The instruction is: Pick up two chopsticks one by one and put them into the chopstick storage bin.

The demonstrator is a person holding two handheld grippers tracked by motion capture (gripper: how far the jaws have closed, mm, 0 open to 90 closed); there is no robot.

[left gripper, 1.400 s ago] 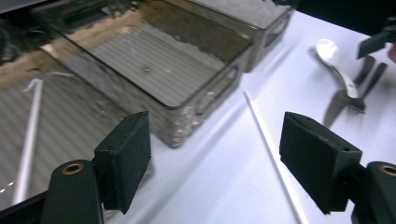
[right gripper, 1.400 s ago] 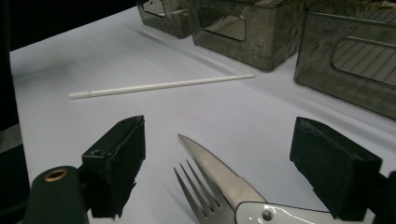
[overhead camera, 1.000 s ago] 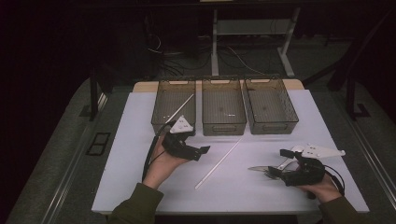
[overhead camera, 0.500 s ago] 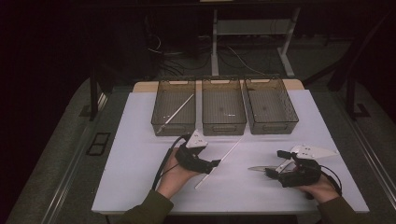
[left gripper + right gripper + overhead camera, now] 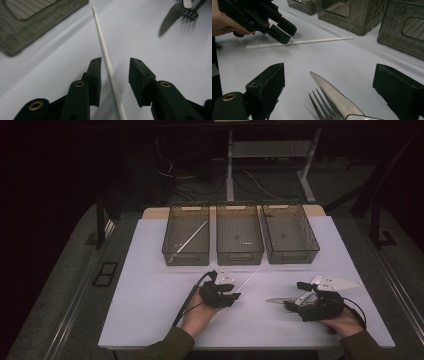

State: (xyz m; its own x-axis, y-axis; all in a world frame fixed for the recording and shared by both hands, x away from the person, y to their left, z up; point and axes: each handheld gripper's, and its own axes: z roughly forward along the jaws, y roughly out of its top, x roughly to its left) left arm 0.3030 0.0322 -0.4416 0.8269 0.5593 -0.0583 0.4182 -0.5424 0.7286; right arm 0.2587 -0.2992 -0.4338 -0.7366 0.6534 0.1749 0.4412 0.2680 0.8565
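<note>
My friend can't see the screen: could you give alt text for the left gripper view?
A white chopstick lies on the white table between two black jaws that have just been closing around it without touching. A knife and fork lie top right, a bin top left.

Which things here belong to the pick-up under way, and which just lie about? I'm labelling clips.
In use: left gripper, white chopstick between its closing jaws.

Lying about: knife, fork, three bins, chopstick in the left bin.

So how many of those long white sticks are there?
2. One white stick lies slanted in the left bin; the other lies on the table between the left gripper jaws, which have just been closing.
</note>
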